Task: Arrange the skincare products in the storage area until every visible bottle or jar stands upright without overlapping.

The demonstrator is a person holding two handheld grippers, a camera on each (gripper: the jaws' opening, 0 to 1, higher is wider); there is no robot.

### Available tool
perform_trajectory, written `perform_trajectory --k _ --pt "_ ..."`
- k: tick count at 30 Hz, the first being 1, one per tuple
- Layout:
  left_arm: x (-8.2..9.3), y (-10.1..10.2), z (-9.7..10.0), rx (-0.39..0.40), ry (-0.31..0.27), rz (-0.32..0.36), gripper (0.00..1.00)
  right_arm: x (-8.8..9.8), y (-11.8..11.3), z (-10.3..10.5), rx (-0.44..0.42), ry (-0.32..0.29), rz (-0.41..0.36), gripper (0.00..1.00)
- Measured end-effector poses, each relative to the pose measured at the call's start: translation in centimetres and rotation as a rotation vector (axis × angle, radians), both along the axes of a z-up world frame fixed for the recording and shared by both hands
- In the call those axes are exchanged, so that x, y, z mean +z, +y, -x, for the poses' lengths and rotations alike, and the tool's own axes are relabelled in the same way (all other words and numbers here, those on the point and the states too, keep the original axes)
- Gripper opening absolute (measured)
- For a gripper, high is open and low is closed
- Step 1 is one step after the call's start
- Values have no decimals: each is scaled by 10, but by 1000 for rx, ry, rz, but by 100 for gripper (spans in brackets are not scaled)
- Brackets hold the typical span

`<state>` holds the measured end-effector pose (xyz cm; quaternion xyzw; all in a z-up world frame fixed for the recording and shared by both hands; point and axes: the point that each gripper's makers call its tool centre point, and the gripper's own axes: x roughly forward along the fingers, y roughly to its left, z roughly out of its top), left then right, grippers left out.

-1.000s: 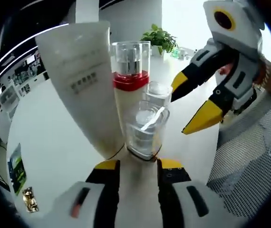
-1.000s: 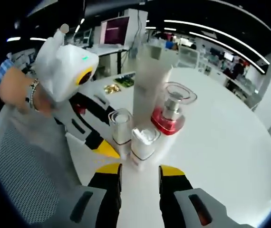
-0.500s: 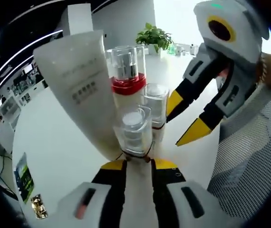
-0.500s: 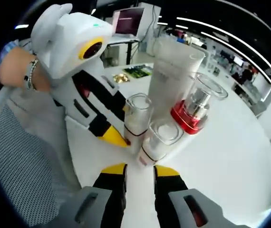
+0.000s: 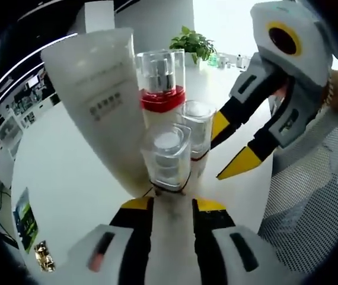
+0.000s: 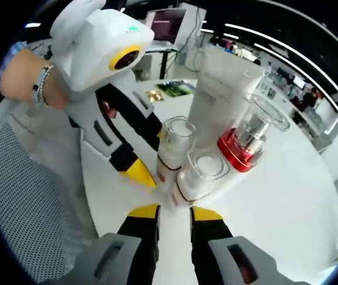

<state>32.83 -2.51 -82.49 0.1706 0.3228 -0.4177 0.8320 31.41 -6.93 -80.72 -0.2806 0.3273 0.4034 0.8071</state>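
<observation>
Four skincare items stand close together on the white table. A tall white tube rises beside a pump bottle with a red band and a clear cap. Two small clear-capped bottles stand in front of them. One small bottle is upright at the tips of my left gripper, whose jaws stand a little apart at its base. The other small bottle stands just ahead of my right gripper, whose jaws are narrowly open.
A grey mesh chair sits close to the table edge beside the bottles. Small green and gold packets lie on the table. A potted plant stands far back. A hand with a bracelet holds the left gripper.
The small bottle at my left gripper went from tilted to upright. The left jaws narrowed, then parted slightly. My right gripper came closer to the bottles and its jaws narrowed.
</observation>
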Motion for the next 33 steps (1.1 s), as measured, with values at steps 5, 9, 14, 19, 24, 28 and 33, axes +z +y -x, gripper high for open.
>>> perform_trajectory --k 5,9,14,19,24,28,33 --pt "0 -6 2 -35 -21 -6 30 1 1 0 10 -7 -2 17" --pt "0 -6 2 -37 -19 0 31 2 2 -1 10 -15 -7 18" --pt "-3 -6 4 -40 -6 -4 32 2 3 -1 25 -28 5 20" --pt "-3 3 -2 -2 -15 -27 25 5 -1 -5 10 -51 10 19" --pt "2 10 -4 26 13 -1 21 8 0 -6 16 -66 9 18" --pt "3 6 -3 19 17 20 15 8 1 -6 27 -74 16 19" --pt "4 1 -2 -6 -2 21 17 9 3 -6 37 -80 11 20"
